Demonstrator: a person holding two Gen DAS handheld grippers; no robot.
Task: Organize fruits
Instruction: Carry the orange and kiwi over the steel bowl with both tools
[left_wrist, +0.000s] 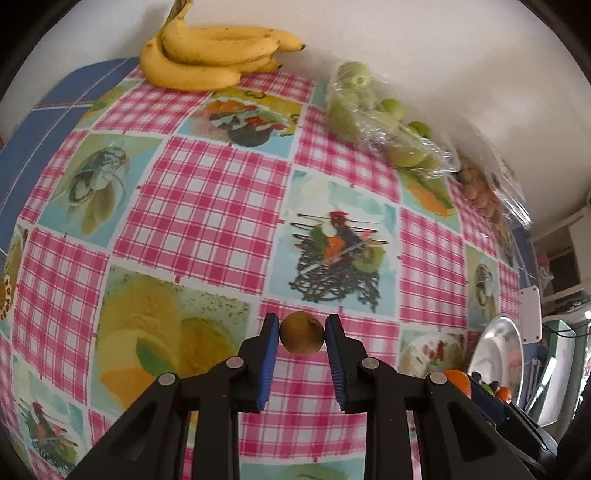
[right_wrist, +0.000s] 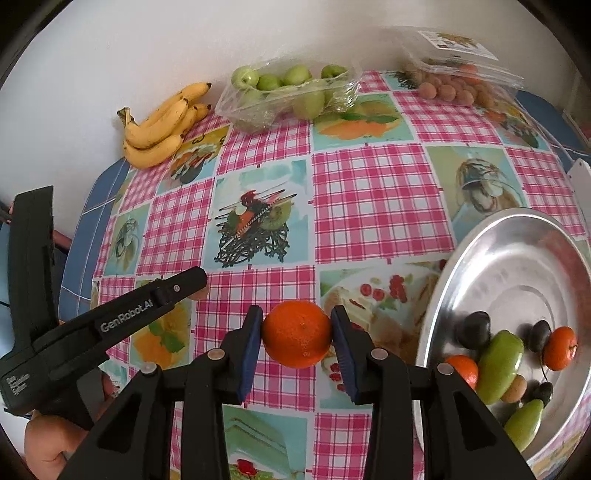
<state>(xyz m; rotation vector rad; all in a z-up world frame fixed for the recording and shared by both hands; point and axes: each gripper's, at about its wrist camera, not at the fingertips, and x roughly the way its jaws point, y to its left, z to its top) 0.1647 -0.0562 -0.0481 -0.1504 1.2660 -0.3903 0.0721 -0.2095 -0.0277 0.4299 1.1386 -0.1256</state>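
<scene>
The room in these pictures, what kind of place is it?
Probably a home kitchen or dining corner: a table with a checked fruit-print tablecloth against a plain wall, bananas, shop packs of green fruit, and a metal plate of mixed fruit.

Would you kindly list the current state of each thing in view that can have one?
Left gripper: shut on a small brown fruit.
Right gripper: shut on an orange.
Metal plate: partly filled with fruit.
Green fruit tray: plastic wrap torn open.
Clear box: lid raised.
Bananas: bunched, lying on table.
</scene>
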